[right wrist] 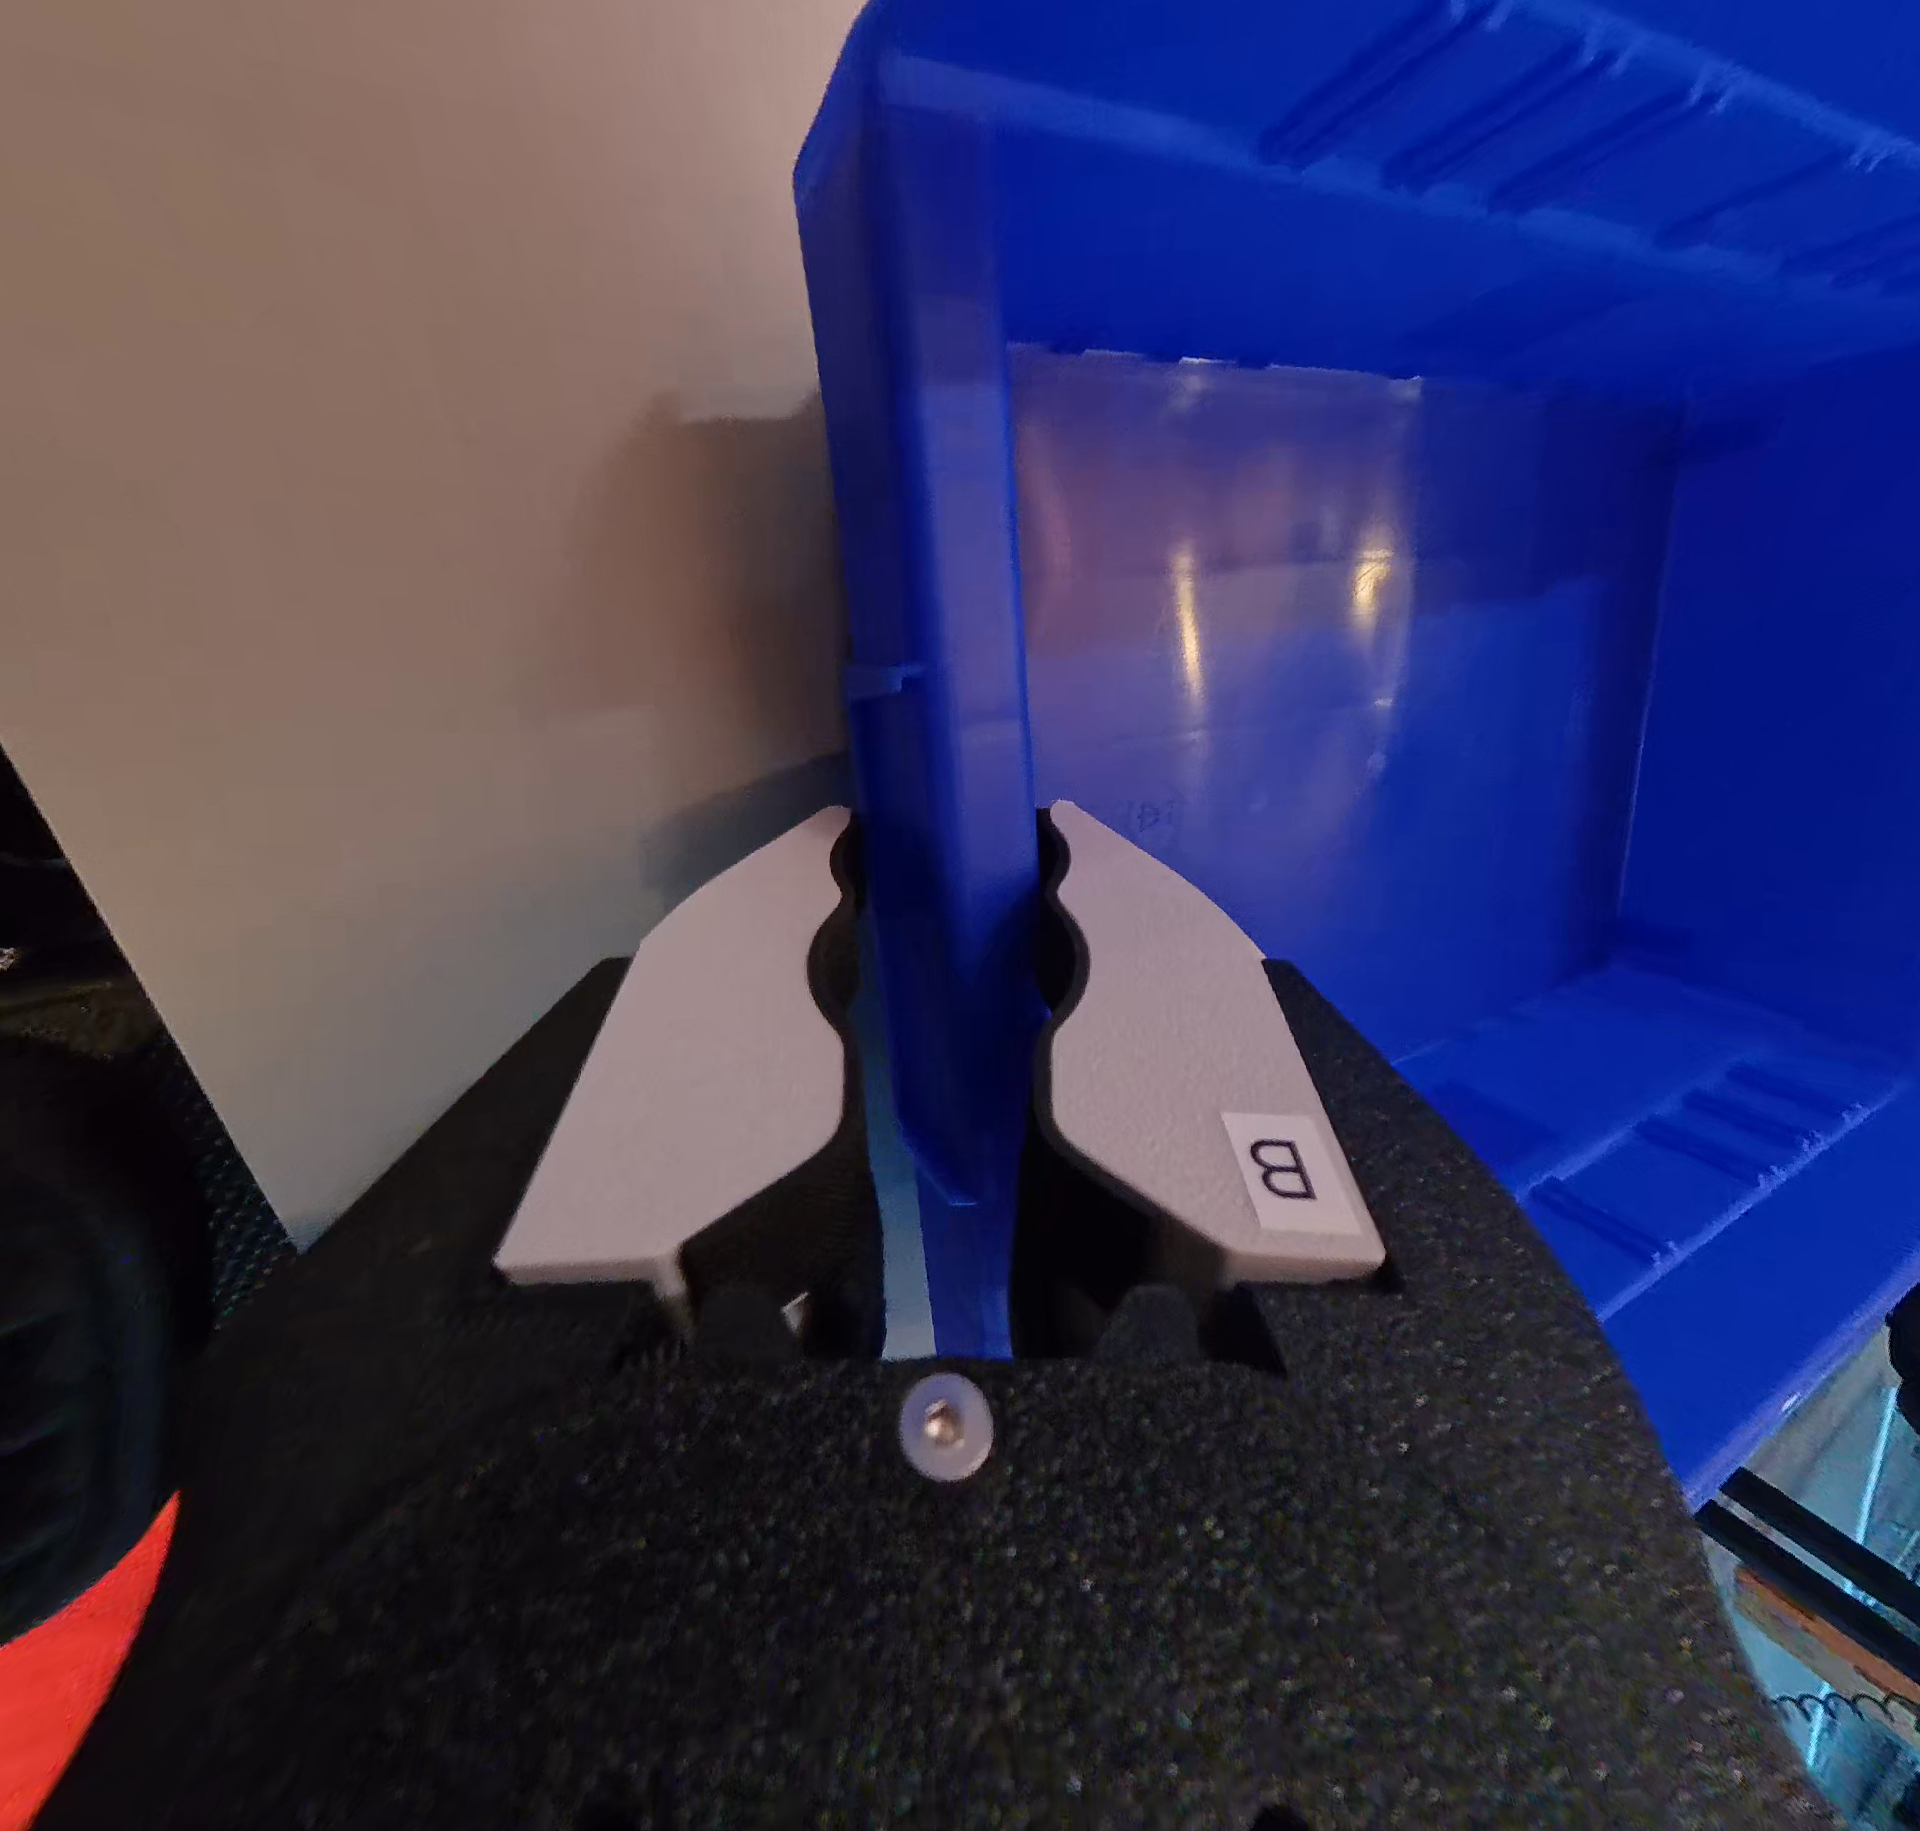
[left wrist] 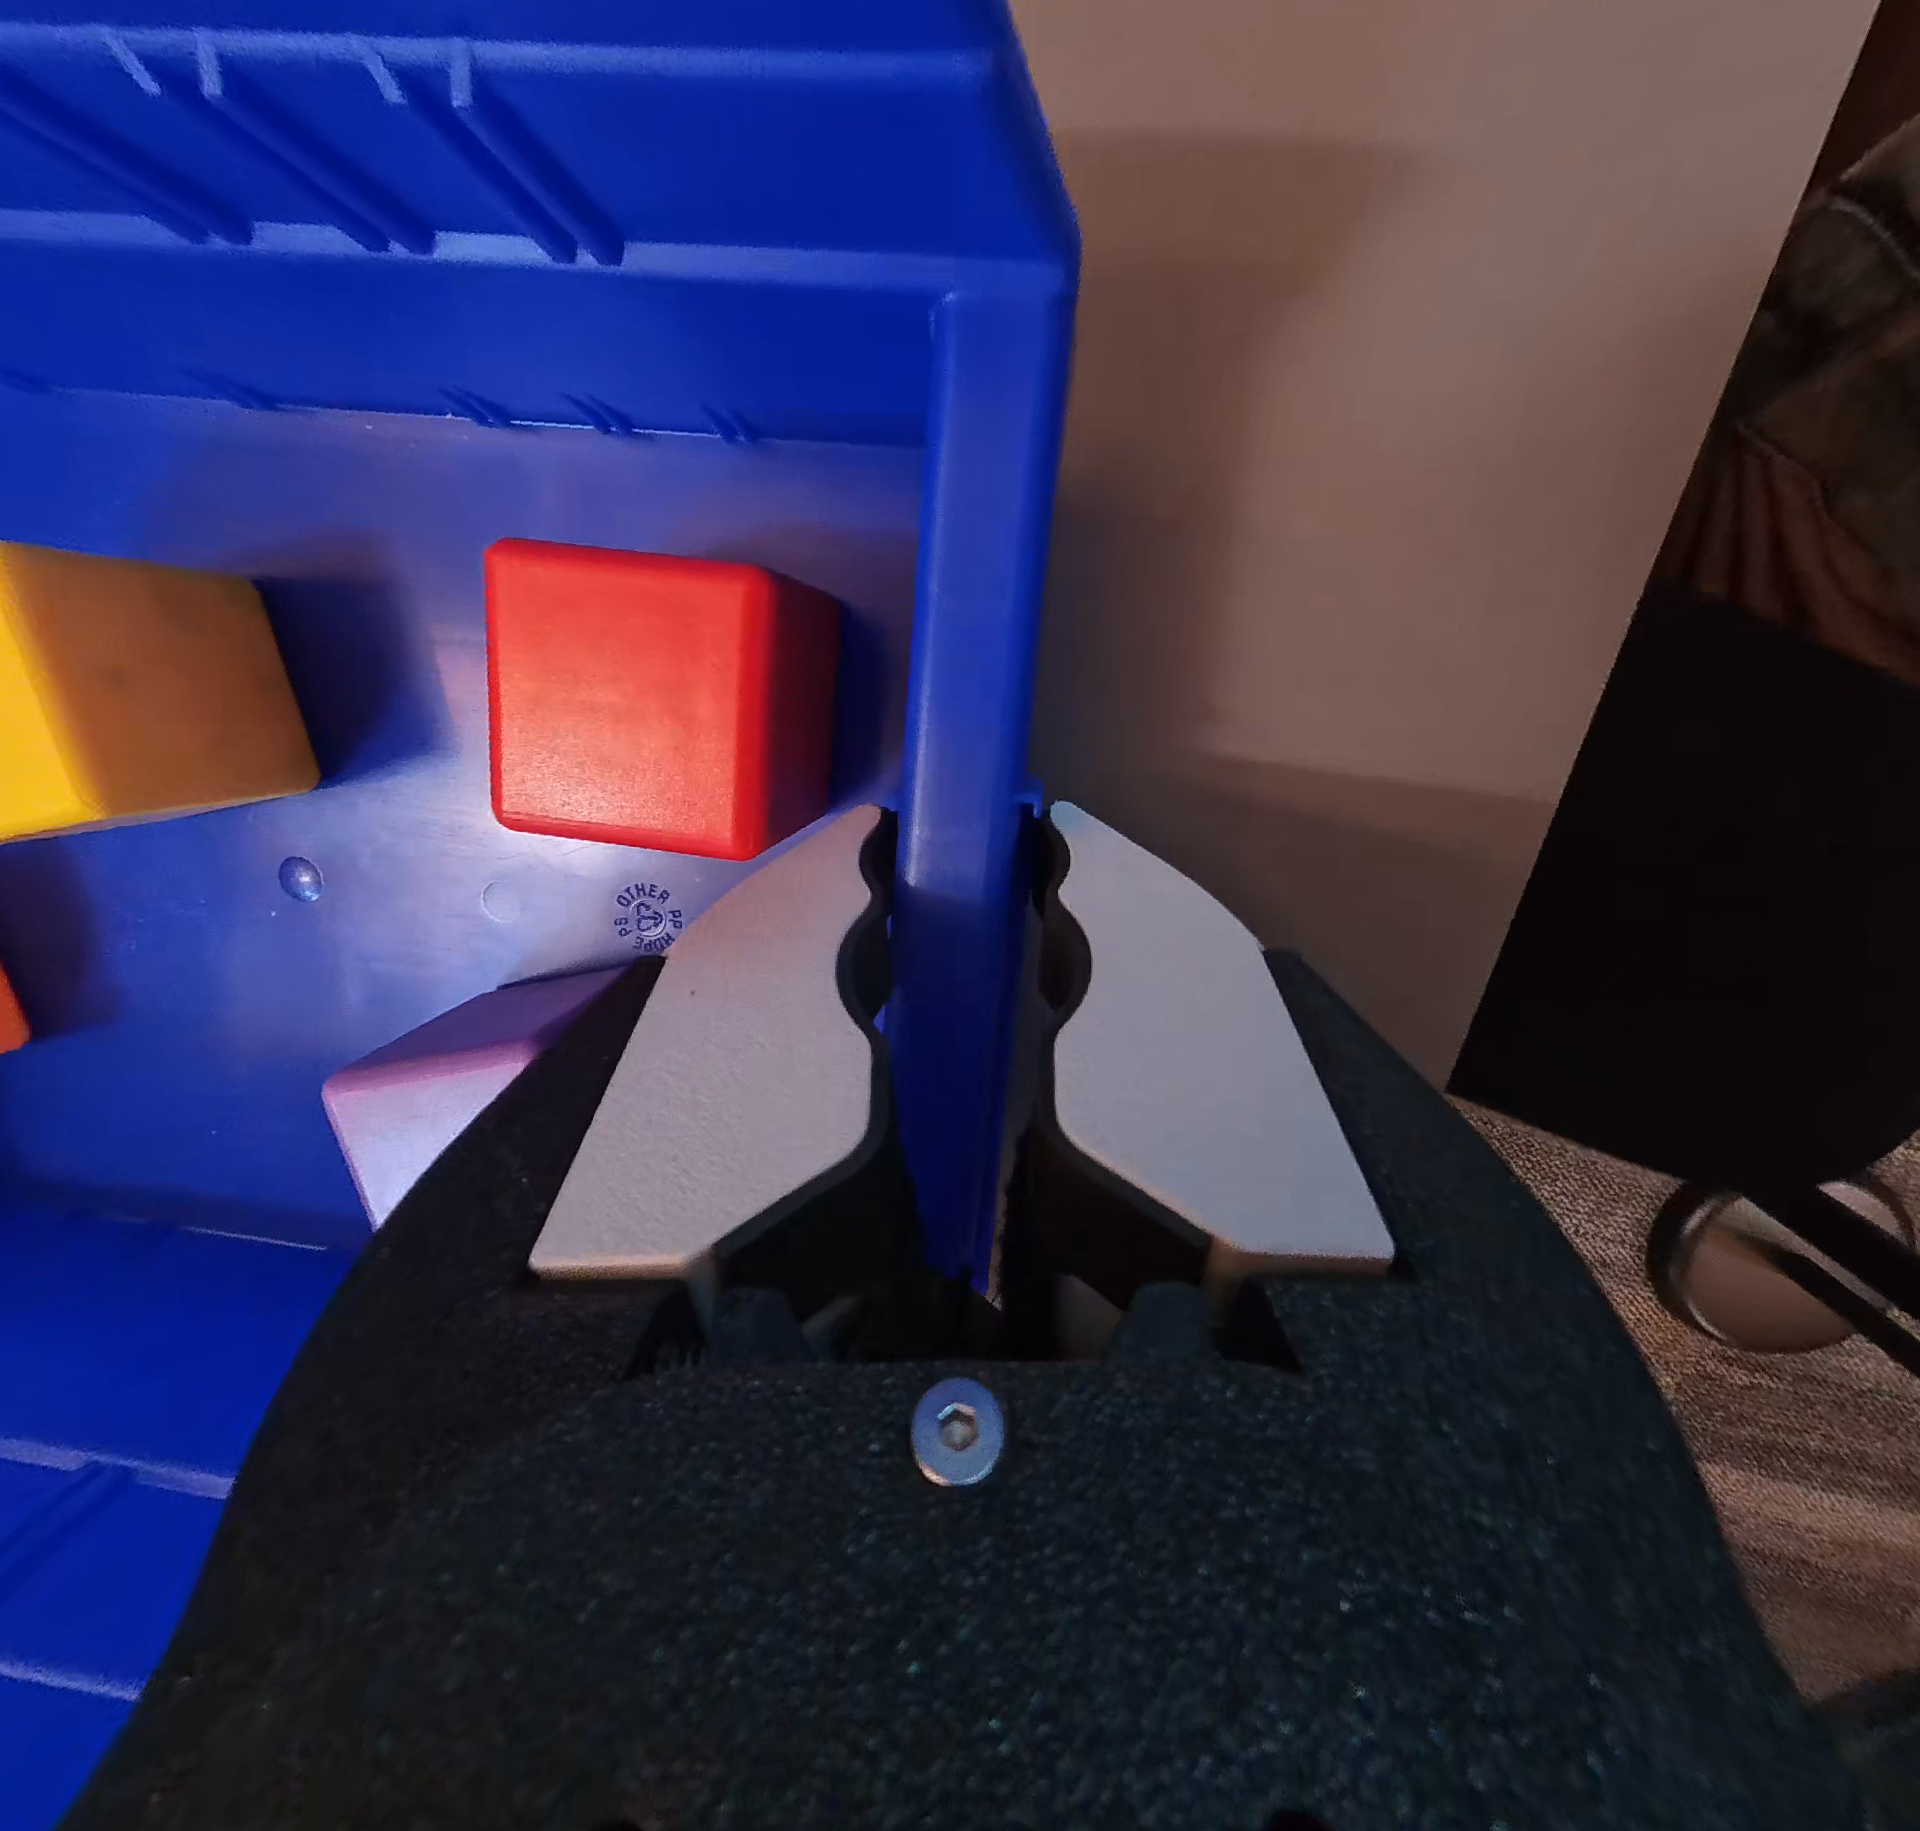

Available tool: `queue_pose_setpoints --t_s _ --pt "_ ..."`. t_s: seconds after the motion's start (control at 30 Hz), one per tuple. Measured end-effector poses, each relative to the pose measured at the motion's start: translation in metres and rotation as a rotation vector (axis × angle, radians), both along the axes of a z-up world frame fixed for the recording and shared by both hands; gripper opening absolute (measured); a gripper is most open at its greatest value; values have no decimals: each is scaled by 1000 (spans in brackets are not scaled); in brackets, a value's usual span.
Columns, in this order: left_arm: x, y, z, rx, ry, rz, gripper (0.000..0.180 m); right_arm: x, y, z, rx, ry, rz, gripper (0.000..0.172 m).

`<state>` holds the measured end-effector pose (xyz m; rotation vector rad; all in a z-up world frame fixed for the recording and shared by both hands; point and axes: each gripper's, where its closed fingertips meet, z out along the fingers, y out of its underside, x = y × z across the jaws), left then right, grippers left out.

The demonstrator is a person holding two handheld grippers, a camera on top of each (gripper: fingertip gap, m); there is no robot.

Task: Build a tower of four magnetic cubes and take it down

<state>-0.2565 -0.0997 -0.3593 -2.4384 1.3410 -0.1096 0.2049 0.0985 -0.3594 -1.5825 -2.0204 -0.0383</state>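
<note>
Left gripper (left wrist: 958,825) clamps the blue bin (left wrist: 520,347) wall; right gripper (right wrist: 948,825) clamps another wall. Only the left wrist view shows cubes inside: red cube (left wrist: 644,690), yellow cube (left wrist: 135,680), purple cube (left wrist: 457,1085). The right wrist view shows bare bin interior.

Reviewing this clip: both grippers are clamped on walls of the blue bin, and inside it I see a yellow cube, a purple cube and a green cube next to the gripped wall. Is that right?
Not quite. The cube beside the gripped wall is red, not green; the left wrist view shows it. The rest holds: the left gripper and right gripper each clamp a wall of the blue bin, with a yellow cube and purple cube inside.
</note>
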Motion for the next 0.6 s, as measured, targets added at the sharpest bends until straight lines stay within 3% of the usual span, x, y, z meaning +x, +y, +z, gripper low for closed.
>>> queue_pose_setpoints --t_s 0.03,0.6 --pt "-2 0 0 2 2 -15 24 1 0 0 -1 1 4 31" --pt "-36 -11 1 -5 -7 -204 22 6 1 0 -14 3 10 31"
